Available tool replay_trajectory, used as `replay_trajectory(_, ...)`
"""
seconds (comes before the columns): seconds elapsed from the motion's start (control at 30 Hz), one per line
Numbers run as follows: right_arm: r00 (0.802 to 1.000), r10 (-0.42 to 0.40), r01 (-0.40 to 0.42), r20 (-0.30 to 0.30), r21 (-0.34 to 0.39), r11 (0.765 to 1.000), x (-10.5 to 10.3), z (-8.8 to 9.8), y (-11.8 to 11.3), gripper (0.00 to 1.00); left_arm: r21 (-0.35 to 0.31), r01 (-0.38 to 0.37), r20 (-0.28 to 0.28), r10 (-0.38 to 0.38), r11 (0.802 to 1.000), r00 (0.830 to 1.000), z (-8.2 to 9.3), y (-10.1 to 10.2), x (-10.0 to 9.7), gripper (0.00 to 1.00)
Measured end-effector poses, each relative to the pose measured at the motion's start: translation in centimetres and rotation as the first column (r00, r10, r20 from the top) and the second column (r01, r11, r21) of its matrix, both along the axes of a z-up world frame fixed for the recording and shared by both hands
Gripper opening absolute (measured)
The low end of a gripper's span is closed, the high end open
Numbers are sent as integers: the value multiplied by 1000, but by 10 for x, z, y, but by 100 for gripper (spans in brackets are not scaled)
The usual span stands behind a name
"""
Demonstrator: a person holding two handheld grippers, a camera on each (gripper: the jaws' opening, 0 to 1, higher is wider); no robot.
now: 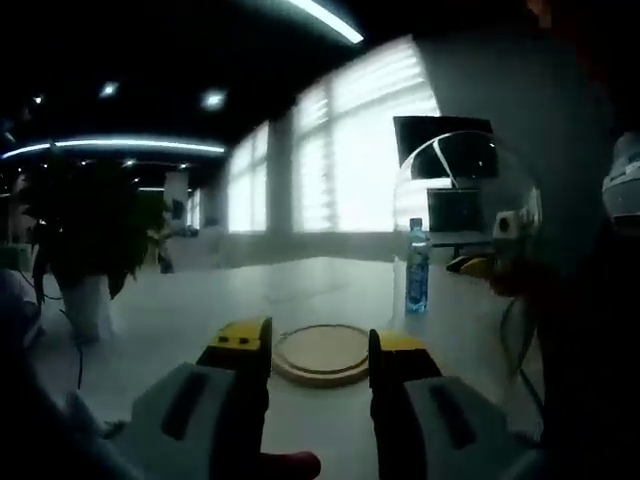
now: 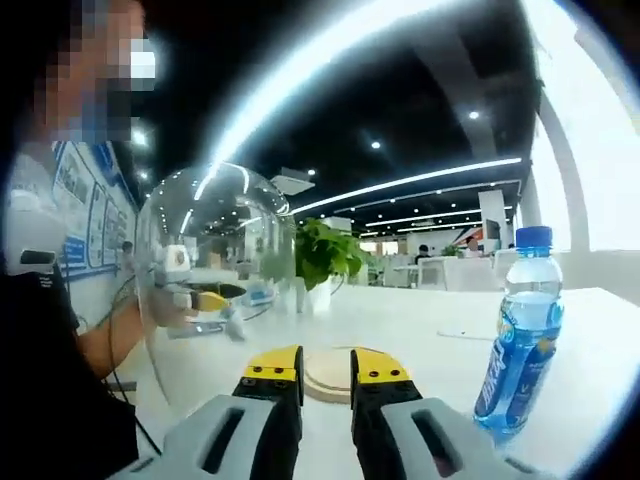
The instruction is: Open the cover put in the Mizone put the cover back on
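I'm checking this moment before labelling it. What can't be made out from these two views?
- Wooden base, left gripper view: near edge hidden behind the left gripper.
- Clear dome cover, right gripper view: what holds it is too blurred to tell; its lower edge is lost against the person's dark clothing.
- Mizone bottle, right gripper view: foot hidden by the right gripper; label text too small to read.

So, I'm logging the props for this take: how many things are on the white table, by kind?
Clear plastic Mizone bottle with blue cap: 1
Round wooden base: 1
Clear dome cover: 1
Potted green plant: 1
Total: 4
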State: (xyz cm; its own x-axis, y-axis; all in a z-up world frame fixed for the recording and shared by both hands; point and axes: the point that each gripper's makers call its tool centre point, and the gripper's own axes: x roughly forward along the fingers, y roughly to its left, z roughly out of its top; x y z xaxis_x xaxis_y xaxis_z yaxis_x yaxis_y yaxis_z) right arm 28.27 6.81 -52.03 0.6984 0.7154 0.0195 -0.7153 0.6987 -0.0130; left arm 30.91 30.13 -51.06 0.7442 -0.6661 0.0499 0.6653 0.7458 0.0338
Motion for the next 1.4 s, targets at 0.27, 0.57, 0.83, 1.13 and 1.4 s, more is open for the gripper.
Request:
replay_trajectory(0.27,999,-45,45,6,-41,998,3,-2,6,13,49,-2,7,2,999,1000,-16,-7,10,31)
replay_trajectory(0.57,997,-81,81,-1,-36,996,7,-5,0,13,-27,58,27,-58,998,998,-23,-7,3,32)
replay_trajectory(0.83,982,-189,190,7,-47,981,17,-11,-21,13,-68,41,28,-40,997,999,-20,-1,4,31)
replay_trajectory(1.13,952,-302,306,51,-77,949,19,-15,-52,13,-24,62,18,-62,998,998,-29,-9,-1,30)
replay_trajectory(1.4,916,-399,401,50,-66,913,27,-29,-78,13,3,73,12,-73,997,997,-35,-13,-3,30)
